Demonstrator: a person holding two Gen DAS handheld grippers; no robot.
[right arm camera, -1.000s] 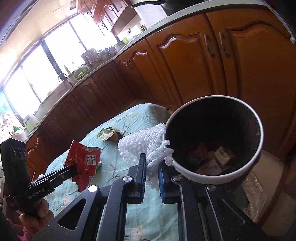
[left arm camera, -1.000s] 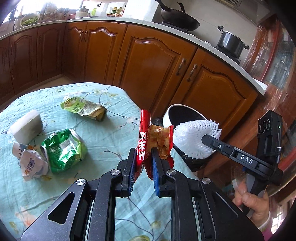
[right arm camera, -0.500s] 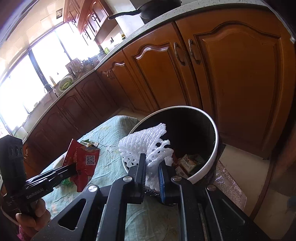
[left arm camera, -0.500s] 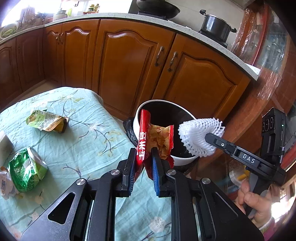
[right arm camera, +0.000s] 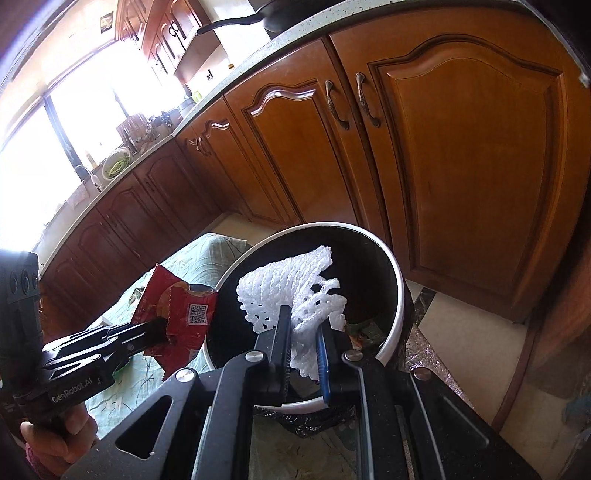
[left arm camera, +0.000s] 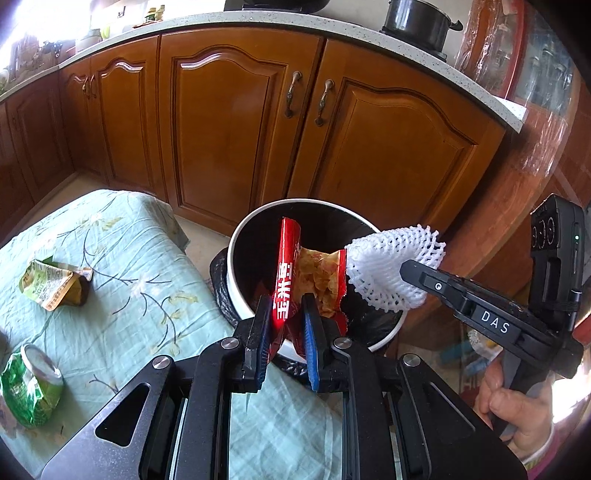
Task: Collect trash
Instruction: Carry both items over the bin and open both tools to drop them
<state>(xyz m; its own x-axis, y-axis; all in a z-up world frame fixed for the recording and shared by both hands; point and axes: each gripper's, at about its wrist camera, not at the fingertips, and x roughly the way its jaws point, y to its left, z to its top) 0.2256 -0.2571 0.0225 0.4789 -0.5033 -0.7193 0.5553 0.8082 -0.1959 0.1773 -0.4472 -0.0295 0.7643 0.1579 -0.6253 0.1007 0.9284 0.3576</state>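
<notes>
While left tongs (left arm camera: 284, 314) pinch a red wrapper (left arm camera: 286, 273), "DAS"-marked right tongs (right arm camera: 303, 332) clamp foam netting (right arm camera: 291, 291).

Red snack bag (left arm camera: 291, 280), white foam net (left arm camera: 388, 269), floral mint tablecloth (left arm camera: 122, 266).

A home kitchen: wooden cabinets (left arm camera: 229, 125), a stone countertop (left arm camera: 369, 31), a pot (left arm camera: 417, 22), a sink-side window (right arm camera: 74, 122).

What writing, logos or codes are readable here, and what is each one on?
"DAS": white letters on the right gripper, seen from the left wrist.
"GenRobot.AI": on the left gripper, seen from the right wrist.
Red snack bag: large white Chinese characters on its side, too folded to read surely; a QR code on its back.
Green wrappers on the table: print too small to read.
</notes>
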